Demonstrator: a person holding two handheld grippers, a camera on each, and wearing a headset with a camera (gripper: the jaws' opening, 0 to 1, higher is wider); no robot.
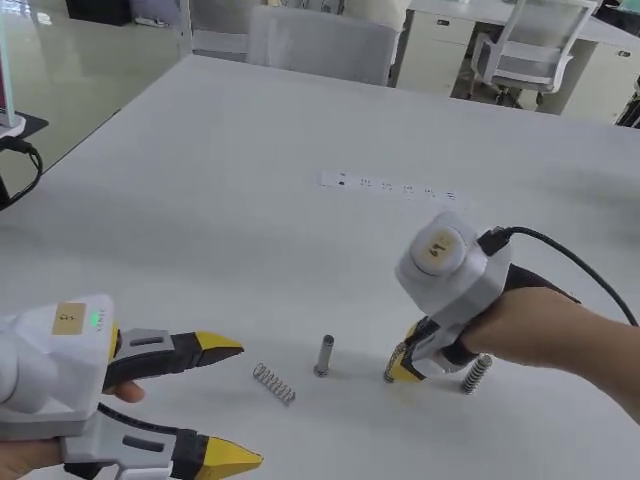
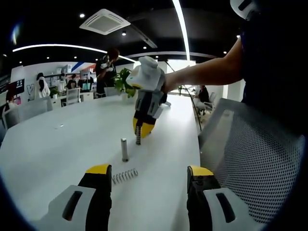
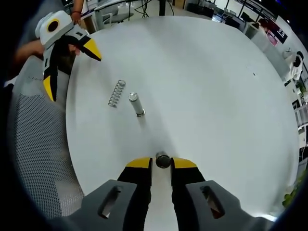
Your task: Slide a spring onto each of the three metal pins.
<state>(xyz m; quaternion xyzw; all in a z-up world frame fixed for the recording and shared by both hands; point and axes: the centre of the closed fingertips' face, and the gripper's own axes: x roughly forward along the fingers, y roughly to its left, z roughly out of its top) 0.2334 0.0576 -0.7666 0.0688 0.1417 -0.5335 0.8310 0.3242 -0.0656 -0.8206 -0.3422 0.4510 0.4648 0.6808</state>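
White tabletop (image 1: 300,130) gives the pin (image 3: 162,160) no support. Fingers of your right gripper (image 1: 402,368) pinch its spring (image 2: 138,136), and your left gripper (image 2: 149,169) gapes empty. A sideways pull may topple it.

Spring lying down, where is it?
In the head view the spring lies flat just left of the bare upright pin, ahead of the left gripper.

Desk (image 1: 300,200) is smooth, matt white; pin (image 1: 324,355) is bare grey metal with a dull sheen; spring (image 1: 273,383) beside the pin is thin bright wire, like the second spring (image 2: 138,138) near the pin; left hand-held gripper (image 1: 248,404) and right hand-held gripper (image 3: 162,162) have glossy white plastic bodies, black jaws, yellow tips; chair (image 2: 250,159) is grey mesh.
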